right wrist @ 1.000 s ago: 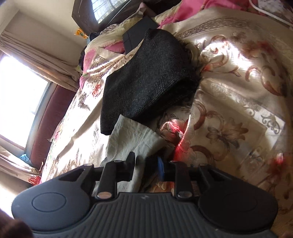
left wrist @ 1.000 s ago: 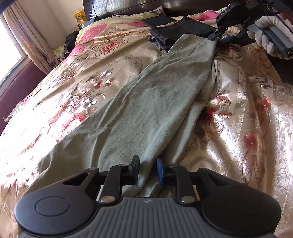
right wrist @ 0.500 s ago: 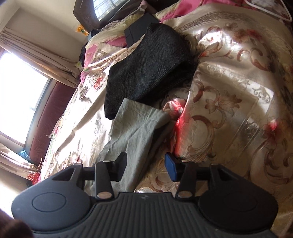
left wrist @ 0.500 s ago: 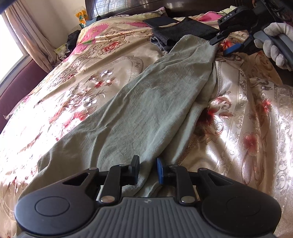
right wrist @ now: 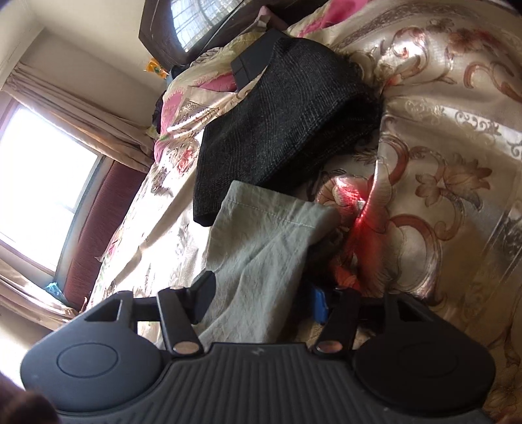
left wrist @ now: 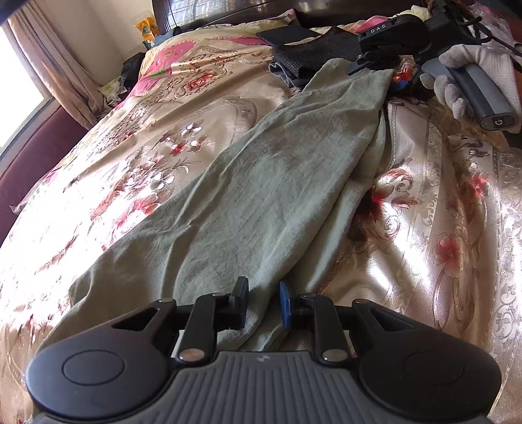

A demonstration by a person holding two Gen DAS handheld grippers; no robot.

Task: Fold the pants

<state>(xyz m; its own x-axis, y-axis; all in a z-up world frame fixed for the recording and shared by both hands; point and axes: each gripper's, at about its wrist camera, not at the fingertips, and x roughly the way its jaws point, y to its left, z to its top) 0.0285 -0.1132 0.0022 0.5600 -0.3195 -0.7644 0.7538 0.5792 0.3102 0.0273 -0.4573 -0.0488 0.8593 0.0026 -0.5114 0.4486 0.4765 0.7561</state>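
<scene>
You have a bed (left wrist: pixel 137 182) in gold floral satin with pink patches | dark wooden headboard (right wrist: pixel 169 29) at its far end | cream walls (left wrist: pixel 107 36) | beige curtains (right wrist: pixel 84 120) beside a bright window (right wrist: pixel 36 195) on your left | maroon padded bench seat (right wrist: pixel 94 225) under the window.

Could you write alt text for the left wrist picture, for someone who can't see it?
Grey-green pants lie stretched lengthwise across a floral gold bedspread, with the left gripper closed on their near end. At the far end a white-gloved hand holds the right gripper over the leg hem, beside a folded dark garment.
</scene>
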